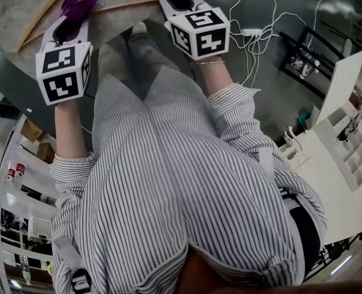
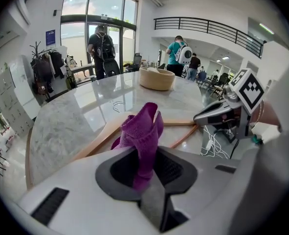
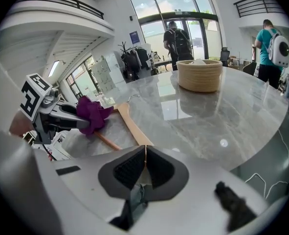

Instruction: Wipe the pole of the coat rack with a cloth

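At eleven o'clock in the head view, our left hand-held gripper pinches a purple cloth between nearly closed jaws, over the wooden hanger lying on the marble worktop. Toward twelve o'clock, our right hand-held gripper has its jaws closed on the hanger's end.

Left gripper, right gripper both closed

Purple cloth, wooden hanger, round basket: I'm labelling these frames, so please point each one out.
Purple cloth (image 2: 143, 131): left gripper view, its bunched middle.
Wooden hanger (image 3: 131, 126): right gripper view, its flat arm.
Round basket (image 3: 199, 77): right gripper view, its side wall.
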Motion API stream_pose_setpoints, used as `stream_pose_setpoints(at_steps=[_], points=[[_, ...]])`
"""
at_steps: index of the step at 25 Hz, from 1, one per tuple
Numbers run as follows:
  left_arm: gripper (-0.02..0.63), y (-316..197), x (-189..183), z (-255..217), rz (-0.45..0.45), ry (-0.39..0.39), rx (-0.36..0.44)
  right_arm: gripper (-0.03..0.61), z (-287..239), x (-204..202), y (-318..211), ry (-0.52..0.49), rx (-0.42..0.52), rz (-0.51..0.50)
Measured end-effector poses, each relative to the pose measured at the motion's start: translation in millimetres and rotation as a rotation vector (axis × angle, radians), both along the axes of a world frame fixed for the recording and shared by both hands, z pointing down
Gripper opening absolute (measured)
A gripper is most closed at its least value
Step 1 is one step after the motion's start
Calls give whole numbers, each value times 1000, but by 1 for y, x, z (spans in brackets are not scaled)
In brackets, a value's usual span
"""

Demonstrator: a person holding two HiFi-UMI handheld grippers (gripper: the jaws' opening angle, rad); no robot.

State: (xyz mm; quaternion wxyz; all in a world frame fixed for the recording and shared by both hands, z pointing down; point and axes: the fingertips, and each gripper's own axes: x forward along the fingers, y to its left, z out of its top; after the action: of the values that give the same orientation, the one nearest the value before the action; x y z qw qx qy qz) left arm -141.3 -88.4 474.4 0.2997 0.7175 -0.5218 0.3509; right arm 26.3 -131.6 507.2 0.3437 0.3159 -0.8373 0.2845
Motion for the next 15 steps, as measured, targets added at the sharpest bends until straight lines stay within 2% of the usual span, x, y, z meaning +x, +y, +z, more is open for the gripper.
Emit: stream_pose_setpoints(at_steps=[3,15], points=[[94,-3,11,-3,1,31,7,17,-2,1,-1,-11,-1,0],[94,-10,55,-3,80,54,13,17,-4,2,3,-52,-4,-7]])
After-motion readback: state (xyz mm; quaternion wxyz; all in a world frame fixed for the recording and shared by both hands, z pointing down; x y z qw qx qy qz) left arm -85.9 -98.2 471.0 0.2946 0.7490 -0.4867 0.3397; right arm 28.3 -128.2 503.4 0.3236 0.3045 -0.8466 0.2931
